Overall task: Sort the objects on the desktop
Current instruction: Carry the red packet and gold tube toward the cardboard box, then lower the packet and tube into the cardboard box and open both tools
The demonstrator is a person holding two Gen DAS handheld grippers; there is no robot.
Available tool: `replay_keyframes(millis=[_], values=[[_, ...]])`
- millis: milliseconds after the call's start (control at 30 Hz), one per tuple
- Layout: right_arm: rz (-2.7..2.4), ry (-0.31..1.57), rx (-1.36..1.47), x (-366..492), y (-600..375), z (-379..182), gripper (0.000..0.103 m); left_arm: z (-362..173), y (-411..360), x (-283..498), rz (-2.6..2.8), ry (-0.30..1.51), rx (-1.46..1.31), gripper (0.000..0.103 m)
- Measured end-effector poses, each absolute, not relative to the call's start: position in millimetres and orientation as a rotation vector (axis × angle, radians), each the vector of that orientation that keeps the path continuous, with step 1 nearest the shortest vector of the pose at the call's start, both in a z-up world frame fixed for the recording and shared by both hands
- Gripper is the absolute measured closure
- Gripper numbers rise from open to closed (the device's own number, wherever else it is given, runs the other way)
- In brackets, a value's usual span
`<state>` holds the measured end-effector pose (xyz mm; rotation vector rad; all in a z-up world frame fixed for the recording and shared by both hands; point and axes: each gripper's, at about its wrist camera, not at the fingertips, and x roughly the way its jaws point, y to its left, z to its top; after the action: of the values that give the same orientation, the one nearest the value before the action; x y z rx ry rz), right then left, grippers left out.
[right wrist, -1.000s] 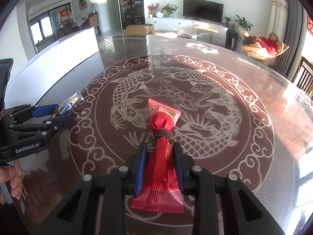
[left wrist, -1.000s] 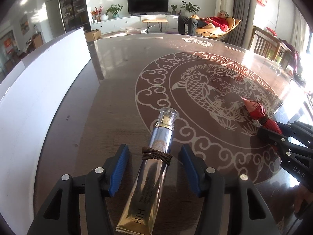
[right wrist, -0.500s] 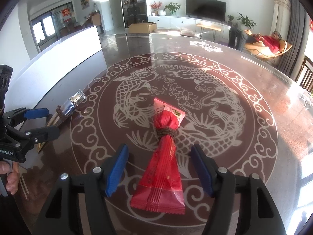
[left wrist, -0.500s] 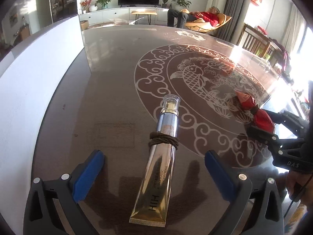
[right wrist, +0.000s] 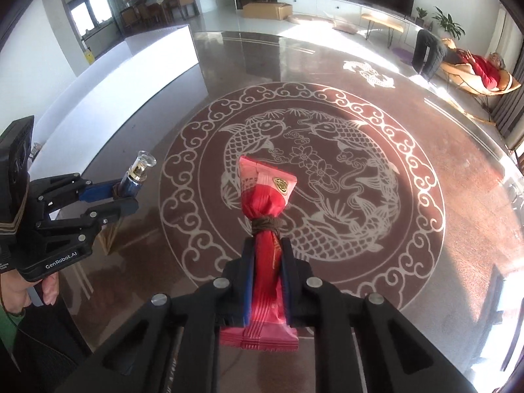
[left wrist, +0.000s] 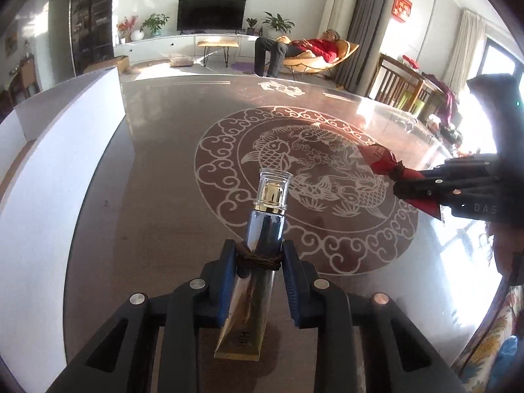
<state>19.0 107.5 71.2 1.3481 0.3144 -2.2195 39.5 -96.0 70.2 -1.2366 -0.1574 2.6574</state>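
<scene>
My left gripper [left wrist: 258, 255] is shut on a gold and silver cosmetic tube [left wrist: 262, 235] with a clear cap and a brown band round its middle, held clear of the table. In the right wrist view that same left gripper [right wrist: 127, 196] shows at the left with the tube [right wrist: 137, 173] sticking out of it. My right gripper [right wrist: 267, 252] is shut on a red snack packet [right wrist: 265, 203] tied with a brown band, lifted above the fish pattern. The packet [left wrist: 380, 160] and right gripper [left wrist: 412, 183] also appear at the right of the left wrist view.
The round dark table [right wrist: 360, 229] carries a white fish medallion under glass. A long white panel [left wrist: 59, 177] runs along its left side. A person lies in a lounge chair [left wrist: 314, 52] far behind. Wooden chairs [left wrist: 402, 88] stand at the right. A hand [right wrist: 19, 291] grips the left tool.
Both grippers stood open around their objects half a second ago; now each is shut on its object and has lifted it off the table.
</scene>
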Motion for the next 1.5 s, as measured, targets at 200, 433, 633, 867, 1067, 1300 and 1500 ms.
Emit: replay_keyframes(millis=[200,433,633,867,1067,1300,1500], values=[[-2.156,0.27,1.114,34,28,146,0.088,165,-185,99,2.862,-0.36,-0.987,0.075],[-1.959,0.239,0.9,49,-134,205,0.088,210,-298,141,3.009,-0.404,-1.066,0.075],[-1.874,0.359,0.968,38,-263,163,0.087,149,-359,116,2.96,-0.462,-1.459,0.074],[-1.842,0.491,1.162,12,-304,104,0.039,115,-373,123,3.04,-0.531,-1.55,0.018],[-1.906,0.487,1.035,28,-263,157,0.0,139,-354,151,3.272,-0.516,-1.42,0.0],[-1.956,0.659,0.966,45,-247,157,0.0,150,-338,161,3.466,-0.47,-1.456,0.0],[-1.949,0.602,0.962,39,-238,159,0.0,160,-340,175,3.474,-0.637,-1.339,0.0]])
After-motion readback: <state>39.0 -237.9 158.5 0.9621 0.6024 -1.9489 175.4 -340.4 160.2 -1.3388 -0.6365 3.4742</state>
